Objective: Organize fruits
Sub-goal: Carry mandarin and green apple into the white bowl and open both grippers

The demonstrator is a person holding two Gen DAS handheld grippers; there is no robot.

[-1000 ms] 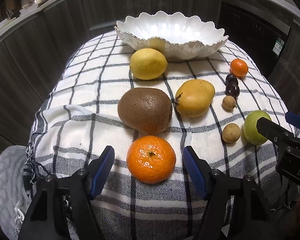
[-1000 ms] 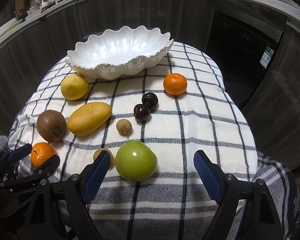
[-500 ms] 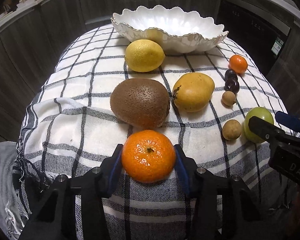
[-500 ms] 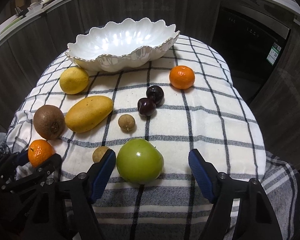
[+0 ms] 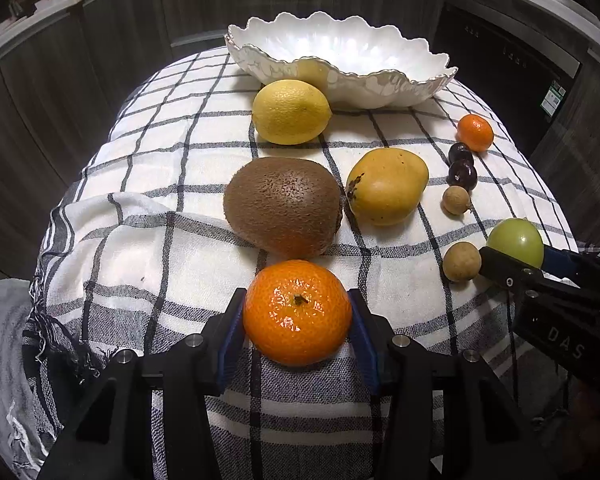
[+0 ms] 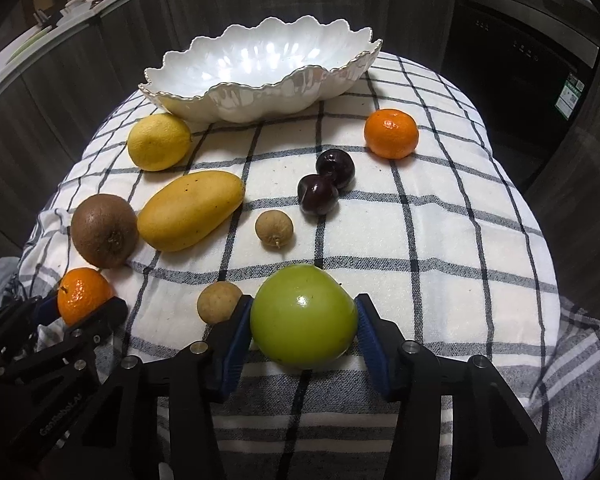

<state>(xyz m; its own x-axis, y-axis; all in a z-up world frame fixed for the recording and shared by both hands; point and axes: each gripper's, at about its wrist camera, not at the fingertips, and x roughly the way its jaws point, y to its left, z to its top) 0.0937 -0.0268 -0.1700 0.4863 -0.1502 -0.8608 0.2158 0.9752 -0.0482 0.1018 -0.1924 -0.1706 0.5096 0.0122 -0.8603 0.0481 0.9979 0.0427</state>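
Observation:
My left gripper point(image 5: 298, 316) is shut on a near mandarin point(image 5: 297, 311) at the cloth's front left; it also shows in the right wrist view point(image 6: 83, 294). My right gripper point(image 6: 303, 322) is shut on a green apple point(image 6: 303, 322), which also shows in the left wrist view point(image 5: 516, 240). A white scalloped bowl point(image 5: 400, 84) stands empty at the back. On the checked cloth lie a lemon point(image 5: 290, 111), a kiwi point(image 5: 282, 206), a mango point(image 5: 386, 192), two dark plums point(image 6: 326, 184), two small brown longans point(image 6: 274, 229) and a second mandarin point(image 6: 391, 133).
The checked cloth point(image 6: 420, 220) covers a small round table and hangs over its edges. Dark cabinets point(image 5: 80, 80) curve around behind. A longan point(image 6: 218, 302) lies right beside my right gripper's left finger.
Both grippers have closed: the left onto the near mandarin, the right onto the green apple. Both had been open around their fruit a second ago.

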